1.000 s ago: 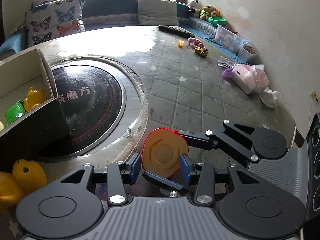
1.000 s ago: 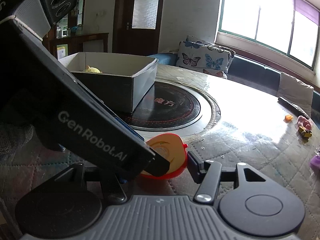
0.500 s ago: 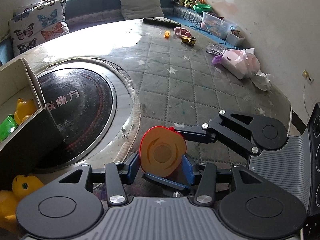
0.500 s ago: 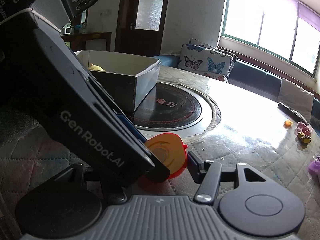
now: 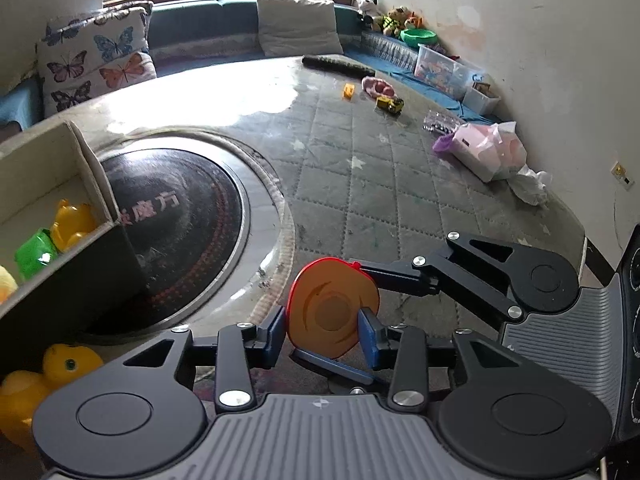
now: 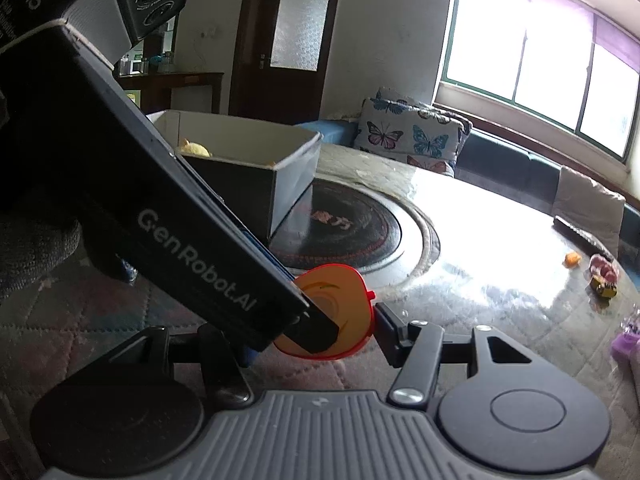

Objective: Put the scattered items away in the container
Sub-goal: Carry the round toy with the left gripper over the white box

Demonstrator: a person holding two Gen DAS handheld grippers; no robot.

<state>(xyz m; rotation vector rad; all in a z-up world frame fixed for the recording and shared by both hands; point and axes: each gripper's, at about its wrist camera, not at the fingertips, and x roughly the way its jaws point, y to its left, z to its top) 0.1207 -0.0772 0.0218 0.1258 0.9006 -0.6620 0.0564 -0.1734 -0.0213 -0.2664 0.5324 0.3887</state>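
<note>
A round orange toy with a red rim point(image 5: 333, 314) is held up over the table's near edge. My left gripper point(image 5: 323, 334) is shut on its two sides. My right gripper point(image 6: 320, 332) is shut on the same toy point(image 6: 352, 304); one right finger point(image 5: 392, 274) touches the toy's red rim. The left gripper's body hides the right gripper's left finger. The open cardboard box point(image 5: 80, 176) stands to the left with yellow ducks point(image 5: 74, 222) and a green toy point(image 5: 35, 252) inside. It also shows in the right wrist view point(image 6: 288, 168).
A yellow duck point(image 5: 68, 364) lies outside the box at the near left. A small yellow truck point(image 5: 390, 105), a pink toy point(image 5: 378, 87), an orange block point(image 5: 349, 91) and a dark remote point(image 5: 336, 65) lie far right. A pink bag point(image 5: 486, 152) sits at the right edge.
Both grippers have risen a little with the orange toy held between them. The box and the far toys have shifted slightly in view.
</note>
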